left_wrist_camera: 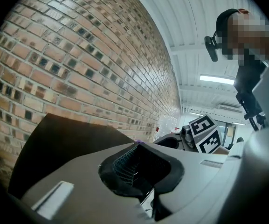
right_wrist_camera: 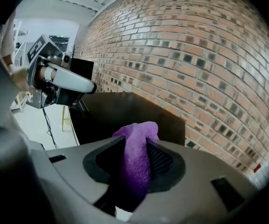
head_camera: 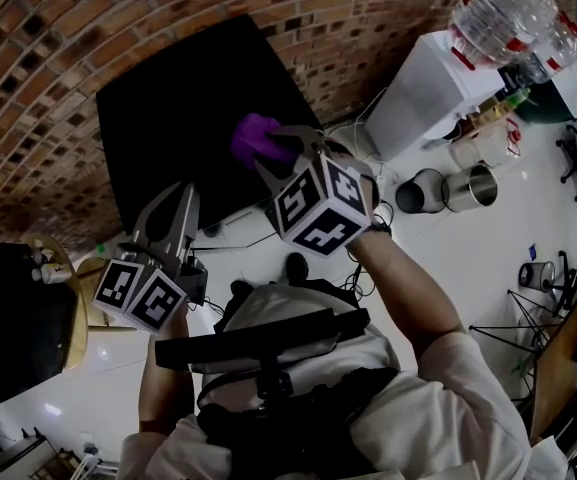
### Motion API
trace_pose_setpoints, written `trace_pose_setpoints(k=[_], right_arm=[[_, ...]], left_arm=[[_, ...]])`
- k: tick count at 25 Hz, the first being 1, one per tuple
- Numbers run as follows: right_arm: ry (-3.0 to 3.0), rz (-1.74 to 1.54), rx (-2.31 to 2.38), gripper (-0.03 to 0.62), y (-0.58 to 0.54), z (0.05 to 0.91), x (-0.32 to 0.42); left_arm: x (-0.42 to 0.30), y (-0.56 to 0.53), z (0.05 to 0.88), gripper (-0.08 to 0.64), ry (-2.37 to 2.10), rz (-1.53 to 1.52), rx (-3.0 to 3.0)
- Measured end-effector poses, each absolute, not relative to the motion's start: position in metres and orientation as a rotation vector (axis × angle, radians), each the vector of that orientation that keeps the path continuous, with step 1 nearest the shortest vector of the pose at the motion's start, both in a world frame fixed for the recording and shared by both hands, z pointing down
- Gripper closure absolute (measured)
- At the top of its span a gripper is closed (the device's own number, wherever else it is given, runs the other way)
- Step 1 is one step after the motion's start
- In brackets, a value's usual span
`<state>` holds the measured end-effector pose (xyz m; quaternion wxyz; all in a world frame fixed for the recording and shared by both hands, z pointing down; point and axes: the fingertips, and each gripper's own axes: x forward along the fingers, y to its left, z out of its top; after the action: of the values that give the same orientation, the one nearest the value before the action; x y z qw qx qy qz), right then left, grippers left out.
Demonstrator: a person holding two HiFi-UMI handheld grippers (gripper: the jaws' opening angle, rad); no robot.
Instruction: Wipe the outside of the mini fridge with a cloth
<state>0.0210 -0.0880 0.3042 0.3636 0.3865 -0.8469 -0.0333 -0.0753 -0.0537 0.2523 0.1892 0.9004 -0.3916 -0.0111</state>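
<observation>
The mini fridge is a black box standing against the brick wall; it also shows in the left gripper view and in the right gripper view. My right gripper is shut on a purple cloth, and the bunched cloth sticks out between its jaws over the fridge's top near the right front corner. I cannot tell whether the cloth touches the fridge. My left gripper is shut and empty, held level at the fridge's front left edge.
A brick wall runs behind the fridge. A white water dispenser with a bottle stands to the right, with metal pots on the white floor. A dark cabinet and a wooden chair are at the left. Cables lie by the fridge.
</observation>
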Motion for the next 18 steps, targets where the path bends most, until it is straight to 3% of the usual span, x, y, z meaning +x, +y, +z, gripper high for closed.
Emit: trace_pose_setpoints(k=[18], right_arm=[[-2.035, 0.029, 1.099, 0.399, -0.093, 0.310, 0.029]], left_arm=[[-0.086, -0.061, 0.252, 0.555, -0.904, -0.019, 2.622]])
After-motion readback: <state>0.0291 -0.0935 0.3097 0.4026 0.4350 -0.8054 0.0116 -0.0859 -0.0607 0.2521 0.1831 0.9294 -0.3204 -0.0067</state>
